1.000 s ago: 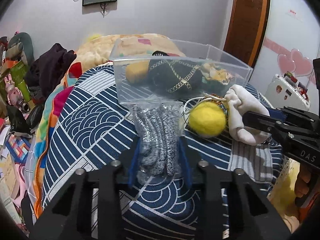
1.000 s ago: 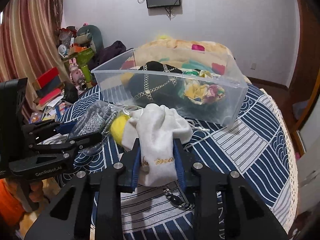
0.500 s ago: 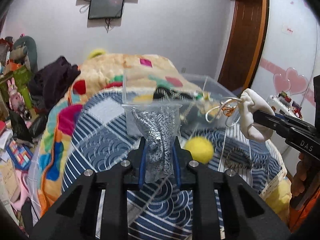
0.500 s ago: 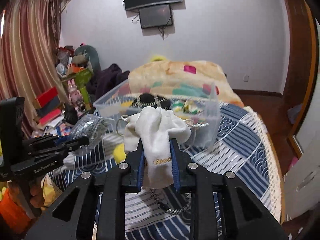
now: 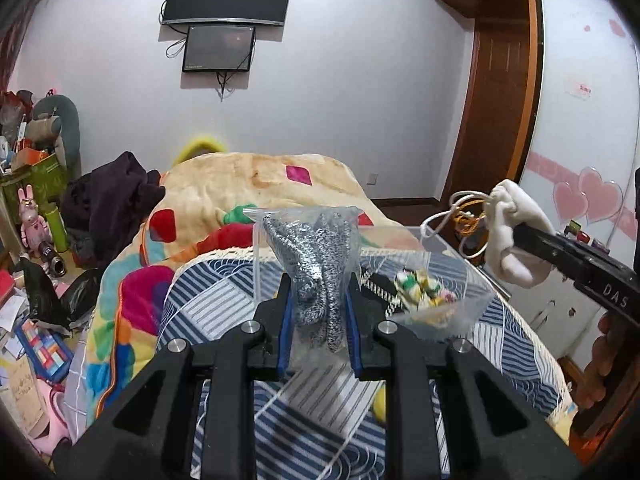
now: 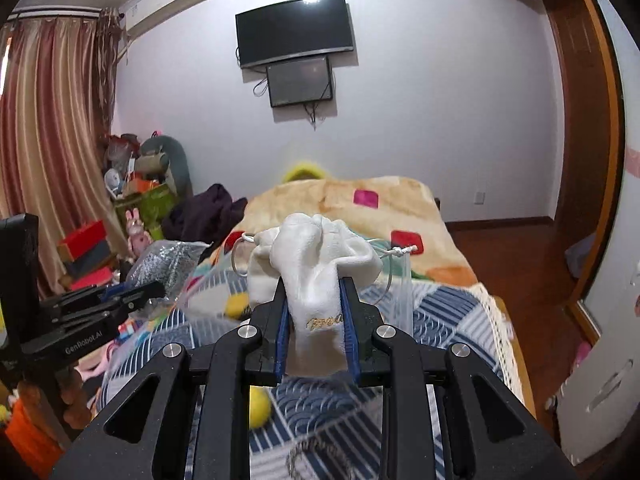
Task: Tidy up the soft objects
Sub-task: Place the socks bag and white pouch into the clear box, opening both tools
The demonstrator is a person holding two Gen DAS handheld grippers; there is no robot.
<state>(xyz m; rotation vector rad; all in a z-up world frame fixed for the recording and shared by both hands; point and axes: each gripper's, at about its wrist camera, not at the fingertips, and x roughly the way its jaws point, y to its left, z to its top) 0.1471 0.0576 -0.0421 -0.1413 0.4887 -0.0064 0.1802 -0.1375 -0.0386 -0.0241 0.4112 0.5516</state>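
My left gripper (image 5: 316, 280) is shut on a clear plastic bag of grey knit fabric (image 5: 316, 256), held up above the bed. My right gripper (image 6: 314, 284) is shut on a white drawstring pouch (image 6: 316, 256) with gold lettering; the pouch also shows at the right of the left wrist view (image 5: 512, 232), with loose cords hanging. A clear plastic bin (image 5: 460, 292) with colourful soft items sits on the blue patterned bedspread (image 5: 224, 308) below and behind the bag. A yellow ball (image 6: 260, 404) lies on the bedspread under my right gripper.
A colourful blanket (image 5: 248, 184) covers the far bed. Dark clothes (image 5: 108, 200) and cluttered toys and boxes (image 6: 92, 248) crowd the left. A chain (image 6: 316, 460) lies on the bedspread. A white cabinet (image 6: 600, 380) and wooden door stand to the right.
Both grippers have risen from the bedspread, lifting the bagged knit fabric and the white pouch into the air. The bin and yellow ball now lie lower in view.
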